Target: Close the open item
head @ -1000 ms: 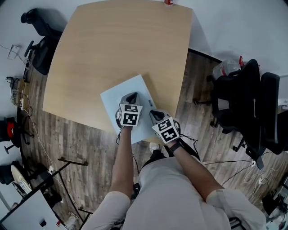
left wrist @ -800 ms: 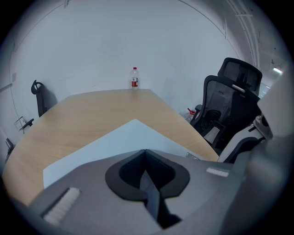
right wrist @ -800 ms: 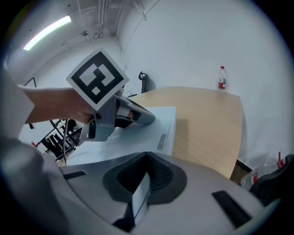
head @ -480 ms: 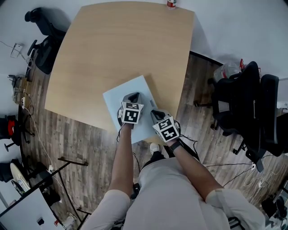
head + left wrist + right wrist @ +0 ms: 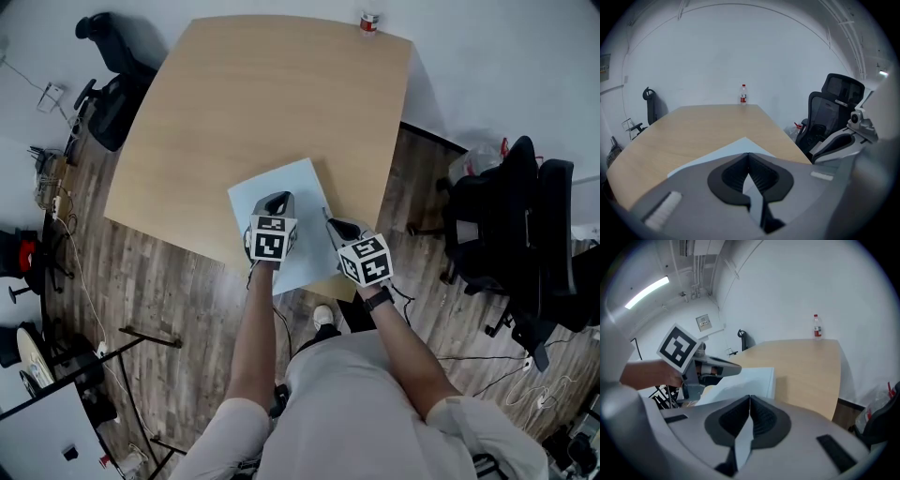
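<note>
A flat pale blue item lies on the wooden table near its front edge; it looks flat and shut, with a thin side edge showing in the right gripper view. My left gripper hovers over its near half, jaws shut with nothing between them. The right gripper is at the item's right edge, also shut and empty. The left gripper with its marker cube shows in the right gripper view.
A small bottle stands at the table's far edge. Black office chairs stand right of the table and at its far left. Cables and gear lie on the wood floor at left.
The right gripper has shifted a little to the right, toward the item's right edge. The left gripper has stayed over the item. The head view has shifted slightly.
</note>
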{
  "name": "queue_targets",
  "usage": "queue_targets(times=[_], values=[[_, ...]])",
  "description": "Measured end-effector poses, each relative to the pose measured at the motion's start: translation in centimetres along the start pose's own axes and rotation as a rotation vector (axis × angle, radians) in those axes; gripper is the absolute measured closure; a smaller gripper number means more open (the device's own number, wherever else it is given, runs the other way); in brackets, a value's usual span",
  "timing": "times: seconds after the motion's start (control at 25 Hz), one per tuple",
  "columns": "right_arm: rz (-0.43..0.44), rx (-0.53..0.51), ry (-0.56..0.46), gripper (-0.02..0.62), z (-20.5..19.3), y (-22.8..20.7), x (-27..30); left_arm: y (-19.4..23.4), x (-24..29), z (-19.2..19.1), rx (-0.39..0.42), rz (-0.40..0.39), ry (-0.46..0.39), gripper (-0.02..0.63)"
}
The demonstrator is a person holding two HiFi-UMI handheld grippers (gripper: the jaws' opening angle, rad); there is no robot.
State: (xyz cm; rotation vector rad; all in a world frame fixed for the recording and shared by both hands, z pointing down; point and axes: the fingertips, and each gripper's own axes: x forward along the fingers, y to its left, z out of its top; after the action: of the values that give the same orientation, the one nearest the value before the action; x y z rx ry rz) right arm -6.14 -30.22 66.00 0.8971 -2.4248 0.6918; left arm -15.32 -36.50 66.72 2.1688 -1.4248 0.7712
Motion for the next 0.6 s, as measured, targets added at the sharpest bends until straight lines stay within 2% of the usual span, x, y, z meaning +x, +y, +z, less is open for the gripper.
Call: queue_targets(times=[0.4, 0.6], values=[[-0.051, -0.089, -0.162, 0.583, 7.0, 4.0, -3.7, 0.7, -9.9, 3.0, -0.062, 0.094, -0.183, 0.597], [-0.069, -0.126, -0.261, 0.583, 10.4, 6.3, -6.5, 0.0, -15.0, 4.9, -0.065, 0.121, -0.284, 0.597]])
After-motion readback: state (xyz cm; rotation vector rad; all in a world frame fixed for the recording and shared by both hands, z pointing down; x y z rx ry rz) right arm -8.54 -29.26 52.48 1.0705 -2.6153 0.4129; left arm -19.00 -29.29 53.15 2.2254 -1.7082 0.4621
